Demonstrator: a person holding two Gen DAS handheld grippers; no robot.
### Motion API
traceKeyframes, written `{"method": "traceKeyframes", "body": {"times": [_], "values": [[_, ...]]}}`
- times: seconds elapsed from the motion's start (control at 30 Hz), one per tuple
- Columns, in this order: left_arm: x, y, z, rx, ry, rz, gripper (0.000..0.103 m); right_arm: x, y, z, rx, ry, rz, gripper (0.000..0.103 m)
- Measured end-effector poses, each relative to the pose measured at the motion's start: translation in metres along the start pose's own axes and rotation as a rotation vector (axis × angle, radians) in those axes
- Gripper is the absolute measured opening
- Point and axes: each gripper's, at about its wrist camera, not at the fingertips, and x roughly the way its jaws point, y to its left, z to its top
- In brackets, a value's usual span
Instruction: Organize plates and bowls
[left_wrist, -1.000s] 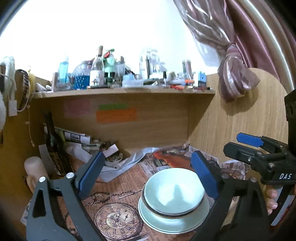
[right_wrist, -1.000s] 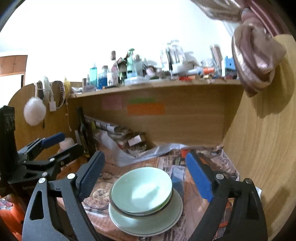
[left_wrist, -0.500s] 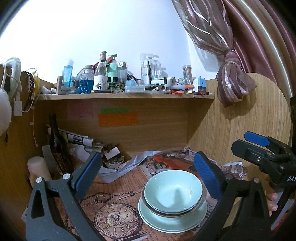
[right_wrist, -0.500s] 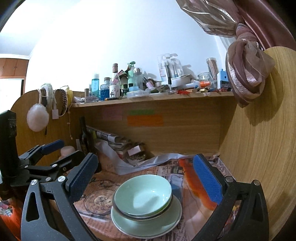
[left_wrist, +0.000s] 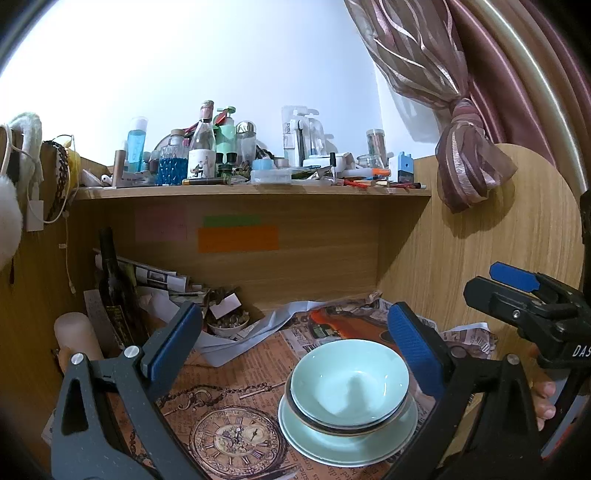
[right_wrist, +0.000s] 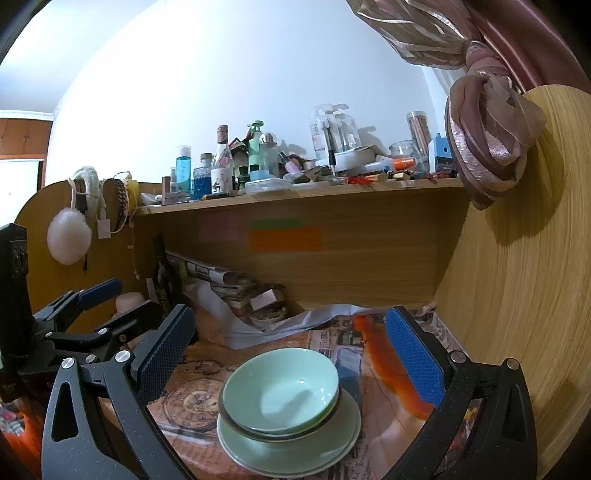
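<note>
Pale green bowls sit nested on a pale green plate on the paper-covered desk; the stack also shows in the right wrist view, on its plate. My left gripper is open and empty, held above and behind the stack. My right gripper is open and empty, also above the stack. Each gripper shows at the edge of the other's view: the right one and the left one.
A dark bottle, rolled papers and a small dish of bits crowd the back left of the desk. A cluttered shelf runs overhead. A wooden side panel stands on the right, with a tied curtain above.
Both grippers have drawn back and up from the stack, so more of the shelf and wall shows. The bowls and plate have not moved.
</note>
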Motion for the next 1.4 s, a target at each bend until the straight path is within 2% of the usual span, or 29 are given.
{"method": "traceKeyframes", "body": {"times": [1.4], "values": [[0.0012, 0.0017, -0.0014, -0.011, -0.001, 0.007, 0.103, 0.0058, -0.001, 0.0002, -0.01, 0.004, 0.008, 0.103]]}}
